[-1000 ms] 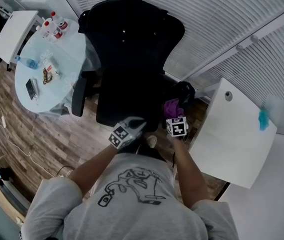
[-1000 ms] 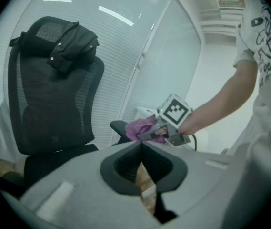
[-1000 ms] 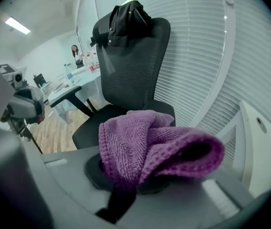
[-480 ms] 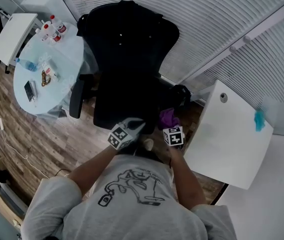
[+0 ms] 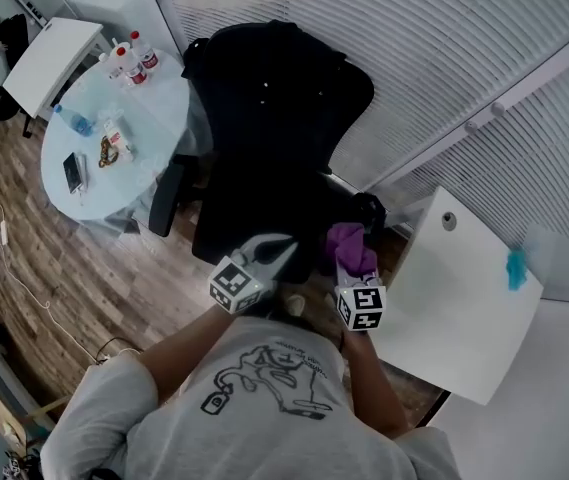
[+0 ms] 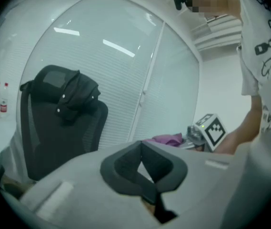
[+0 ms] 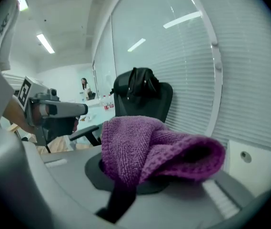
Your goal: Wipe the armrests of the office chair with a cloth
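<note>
Right gripper (image 5: 352, 271) is pinching a crumpled purple waffle-weave cloth (image 7: 156, 149) in its jaws; left gripper (image 5: 276, 248) is keeping jaws pressed together, empty; black high-backed office chair (image 5: 264, 138) is standing ahead of both.

wood floor (image 5: 74, 268), white blinds (image 5: 444, 38), round table (image 5: 159, 108), white desk (image 5: 454, 288).

I see a light grey short-sleeved T-shirt (image 5: 264, 408) with a black line drawing (image 5: 264, 368) across its front. The left gripper (image 5: 282, 245) and right gripper (image 5: 352, 273) are pale grey moulded plastic with dark padded jaw linings. Each carries a white marker cube printed with black squares, the left cube (image 5: 232, 286) and the right cube (image 5: 361, 306). A small green light (image 6: 202, 124) glows on the right one.
</note>
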